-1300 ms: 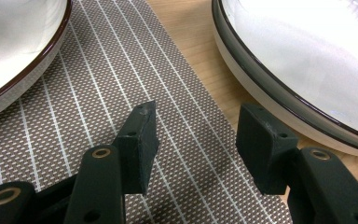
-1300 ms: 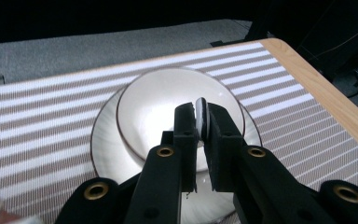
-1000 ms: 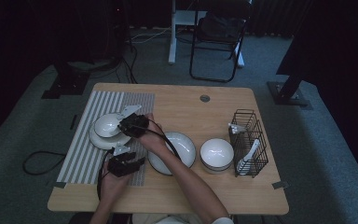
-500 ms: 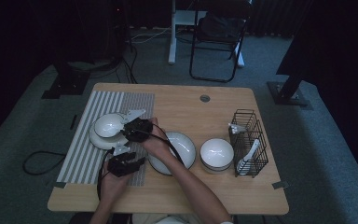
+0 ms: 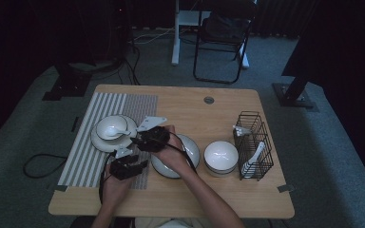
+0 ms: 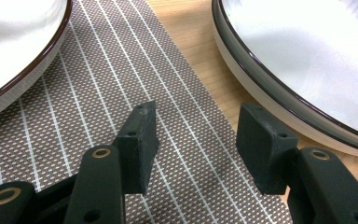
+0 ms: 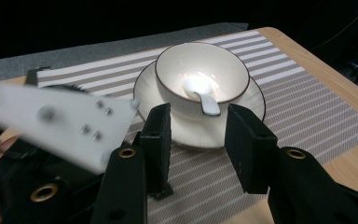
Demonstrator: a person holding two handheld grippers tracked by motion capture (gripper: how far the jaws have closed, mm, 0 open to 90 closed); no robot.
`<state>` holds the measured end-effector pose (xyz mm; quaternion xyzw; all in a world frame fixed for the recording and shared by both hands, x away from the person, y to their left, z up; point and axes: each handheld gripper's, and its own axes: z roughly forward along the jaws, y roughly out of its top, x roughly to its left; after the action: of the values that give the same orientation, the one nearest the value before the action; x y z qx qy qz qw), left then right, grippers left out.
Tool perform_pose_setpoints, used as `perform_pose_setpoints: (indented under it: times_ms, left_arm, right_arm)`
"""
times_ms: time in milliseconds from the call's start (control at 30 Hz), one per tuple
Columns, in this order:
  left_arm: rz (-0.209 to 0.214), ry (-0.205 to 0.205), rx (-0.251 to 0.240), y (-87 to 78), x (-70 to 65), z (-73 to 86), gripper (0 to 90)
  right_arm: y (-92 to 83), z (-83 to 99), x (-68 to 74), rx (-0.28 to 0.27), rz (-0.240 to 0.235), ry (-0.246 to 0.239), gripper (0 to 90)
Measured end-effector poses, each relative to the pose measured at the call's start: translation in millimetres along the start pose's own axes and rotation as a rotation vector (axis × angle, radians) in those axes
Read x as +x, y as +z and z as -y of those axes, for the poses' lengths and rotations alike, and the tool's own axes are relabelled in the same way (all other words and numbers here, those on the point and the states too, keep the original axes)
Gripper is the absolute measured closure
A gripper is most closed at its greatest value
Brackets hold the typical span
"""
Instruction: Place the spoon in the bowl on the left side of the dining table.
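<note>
Place setting, progress judged part done: spoon (image 7: 199, 93) lies in bowl (image 7: 200, 77), bowl seated on plate (image 7: 249, 105), set near left edge of table (image 5: 180, 102), on striped mat (image 5: 83, 156).

Right gripper (image 7: 196, 140): jaws have just been opening, spread, nothing between, bowl beyond tips. Left gripper (image 6: 196, 140): jaws apart, empty, over mat beside second plate (image 6: 303, 65).

Likely left: second plate, second bowl (image 5: 221, 156) mid-table; spoons in wire rack (image 5: 253, 145) near right edge.

Surface: pale wood. Room: dim, grey carpet, folding chair (image 5: 221, 38) beyond far edge.
</note>
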<state>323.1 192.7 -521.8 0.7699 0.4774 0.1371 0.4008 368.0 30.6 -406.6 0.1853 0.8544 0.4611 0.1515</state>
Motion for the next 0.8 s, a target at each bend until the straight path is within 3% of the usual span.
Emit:
perform_pose_setpoints:
  times_ms: [367, 800]
  left_arm:
    - [0.000, -0.007, -0.003, 0.2, -0.2, 0.1, 49.2]
    - [0.000, -0.005, -0.001, 0.1, -0.2, 0.2, 49.2]
  right_arm:
    - [-33.7, 25.9, 4.6, 0.000, 0.020, 0.045, 53.1]
    - [-60.9, 43.7, 14.4, -0.021, 0.044, 0.061, 46.8]
